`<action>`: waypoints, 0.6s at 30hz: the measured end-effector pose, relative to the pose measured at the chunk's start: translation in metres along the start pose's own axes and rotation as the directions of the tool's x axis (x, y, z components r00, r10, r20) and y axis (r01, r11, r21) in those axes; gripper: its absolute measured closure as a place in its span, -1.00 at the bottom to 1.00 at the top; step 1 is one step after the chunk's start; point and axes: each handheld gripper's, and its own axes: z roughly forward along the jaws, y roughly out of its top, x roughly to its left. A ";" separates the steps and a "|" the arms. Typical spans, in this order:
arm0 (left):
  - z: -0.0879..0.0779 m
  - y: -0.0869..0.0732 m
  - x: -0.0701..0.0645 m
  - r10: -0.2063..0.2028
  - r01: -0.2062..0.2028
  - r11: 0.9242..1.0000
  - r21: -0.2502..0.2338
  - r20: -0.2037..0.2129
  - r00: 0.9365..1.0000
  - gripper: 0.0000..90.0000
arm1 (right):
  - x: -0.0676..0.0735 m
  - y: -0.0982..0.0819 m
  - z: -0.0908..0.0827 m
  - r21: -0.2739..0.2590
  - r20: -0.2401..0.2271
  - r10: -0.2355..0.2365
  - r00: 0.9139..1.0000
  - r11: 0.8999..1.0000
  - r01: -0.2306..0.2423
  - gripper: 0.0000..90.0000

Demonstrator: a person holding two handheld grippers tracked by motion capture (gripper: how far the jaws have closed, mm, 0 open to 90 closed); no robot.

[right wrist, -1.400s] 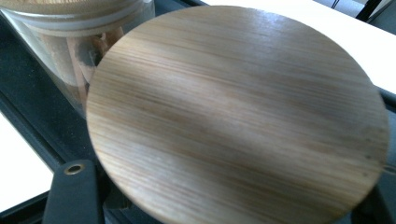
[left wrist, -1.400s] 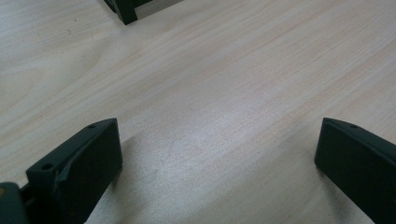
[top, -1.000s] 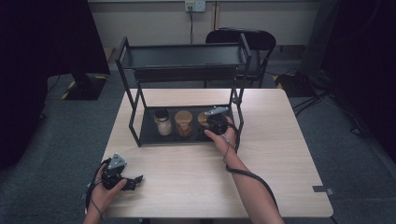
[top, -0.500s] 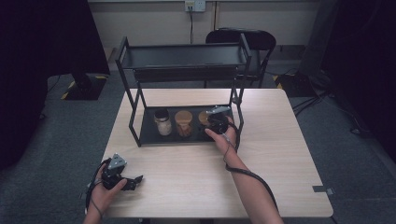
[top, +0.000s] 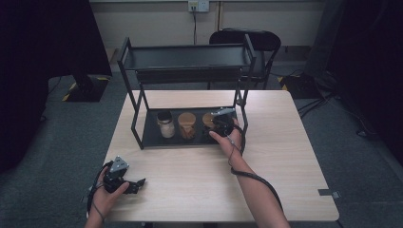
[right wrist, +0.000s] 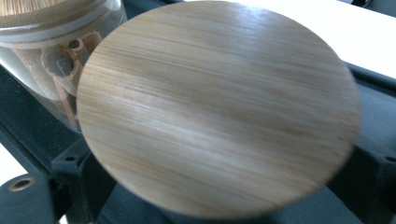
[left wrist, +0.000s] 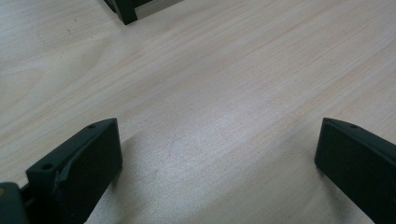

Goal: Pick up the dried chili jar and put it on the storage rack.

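Right claw (top: pixel 219 124) just opened around jar's wooden lid (right wrist: pixel 217 105), left claw (left wrist: pixel 217 154) open over table (left wrist: pixel 233 70)

Left gripper (left wrist: pixel 217 163) low over pale wooden tabletop (left wrist: pixel 224 79), jaws spread wide, one at each lower corner, bare wood grain between them. Ahead and to the left, at the top edge, a black rack foot (left wrist: pixel 125 9) stands on the wood.

The glass jar with a round bamboo lid (right wrist: pixel 217 105) stands upright at the right end of the black rack's lower shelf (top: pixel 151 137), just beside a like jar of brown sticks (top: pixel 187 125).
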 end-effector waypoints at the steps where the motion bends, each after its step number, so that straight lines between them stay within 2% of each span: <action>1: 0.000 0.000 0.000 0.000 0.000 1.000 0.000 0.000 1.000 -0.99 | 0.000 0.000 -0.001 0.002 -0.002 0.009 1.000 1.000 -0.009 -0.90; 9: 0.000 0.000 0.000 0.000 0.000 1.000 0.000 0.000 1.000 -0.99 | 0.000 -0.002 -0.010 0.011 -0.013 0.042 0.999 0.999 -0.042 -0.94; 18: 0.000 0.000 0.000 0.000 0.000 1.000 0.000 0.000 1.000 -0.99 | 0.004 -0.004 -0.018 0.001 -0.010 0.046 0.999 0.999 -0.046 -0.95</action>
